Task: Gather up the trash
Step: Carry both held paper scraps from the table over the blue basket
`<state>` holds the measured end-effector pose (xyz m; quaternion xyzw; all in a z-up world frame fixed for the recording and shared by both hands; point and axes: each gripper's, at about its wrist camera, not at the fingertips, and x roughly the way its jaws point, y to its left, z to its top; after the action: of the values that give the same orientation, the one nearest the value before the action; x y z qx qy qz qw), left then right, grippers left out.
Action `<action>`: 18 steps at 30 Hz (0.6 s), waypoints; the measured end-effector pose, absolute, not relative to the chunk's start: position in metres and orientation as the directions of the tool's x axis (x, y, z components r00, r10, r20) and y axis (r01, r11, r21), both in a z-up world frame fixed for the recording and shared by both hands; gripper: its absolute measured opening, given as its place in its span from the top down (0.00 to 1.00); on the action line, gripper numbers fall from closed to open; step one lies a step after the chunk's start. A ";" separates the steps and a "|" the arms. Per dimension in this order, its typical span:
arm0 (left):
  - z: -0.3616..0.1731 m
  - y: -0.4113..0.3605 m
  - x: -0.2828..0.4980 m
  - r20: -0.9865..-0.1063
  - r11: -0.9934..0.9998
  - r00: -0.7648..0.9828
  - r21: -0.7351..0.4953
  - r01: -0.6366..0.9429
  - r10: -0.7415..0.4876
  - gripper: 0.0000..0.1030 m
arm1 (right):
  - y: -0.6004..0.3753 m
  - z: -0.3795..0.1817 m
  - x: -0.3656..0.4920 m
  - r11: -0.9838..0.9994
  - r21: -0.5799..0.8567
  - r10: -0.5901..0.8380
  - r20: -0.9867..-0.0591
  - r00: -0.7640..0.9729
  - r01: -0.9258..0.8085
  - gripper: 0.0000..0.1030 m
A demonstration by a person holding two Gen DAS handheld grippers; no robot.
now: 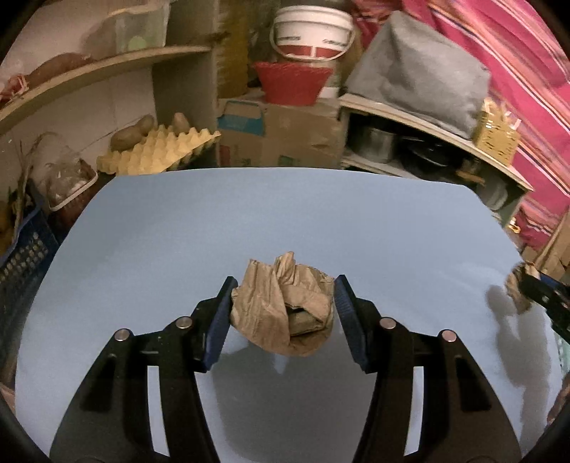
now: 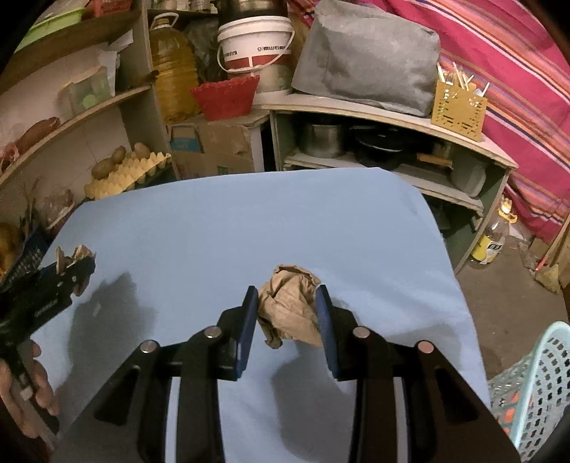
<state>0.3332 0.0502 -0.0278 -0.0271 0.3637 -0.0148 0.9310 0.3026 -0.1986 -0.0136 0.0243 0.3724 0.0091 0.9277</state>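
A crumpled ball of brown paper point(image 1: 281, 306) hangs above the light blue table point(image 1: 285, 213), casting a shadow below it. My left gripper point(image 1: 285, 285) is shut on it, both blue pads pressing its sides. A second crumpled brown paper ball point(image 2: 288, 313) is also held off the table, with my right gripper point(image 2: 286, 290) shut on it. In the left wrist view the right gripper point(image 1: 523, 285) shows at the right edge with its paper. The right wrist view shows the left gripper point(image 2: 80, 265) at the left, a hand point(image 2: 28, 391) holding it.
A turquoise perforated basket point(image 2: 534, 391) stands off the table's right side on the floor. Behind the table are shelves with an egg tray point(image 1: 160, 149), a cardboard box point(image 1: 278, 135), a red basket point(image 1: 292, 82), a white bucket point(image 1: 311, 32) and pots point(image 2: 320, 139).
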 end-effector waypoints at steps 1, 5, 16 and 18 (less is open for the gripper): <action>-0.026 0.044 0.327 -0.671 0.998 0.740 -0.054 0.017 -0.049 0.47 | -0.201 -0.013 0.297 0.999 0.046 0.030 -0.690 0.723 0.003 0.67; -0.020 0.021 0.305 -0.652 0.997 0.754 -0.061 0.050 -0.078 0.47 | -0.213 -0.010 0.282 0.999 0.046 0.021 -0.686 0.727 0.015 0.67; 0.003 -0.036 0.263 -0.607 0.994 0.787 -0.073 0.083 -0.110 0.47 | -0.280 0.007 0.230 0.992 0.074 -0.030 -0.650 0.760 0.102 0.67; 0.008 -0.050 0.256 -0.597 0.993 0.793 -0.069 0.100 -0.121 0.47 | -0.301 0.011 0.219 0.987 0.087 -0.046 -0.643 0.764 0.133 0.67</action>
<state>0.2564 -0.0504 0.0084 -0.0170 0.3166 -0.0585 0.9466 0.2189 -0.3010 0.0107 0.0636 0.3401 -0.0478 0.9370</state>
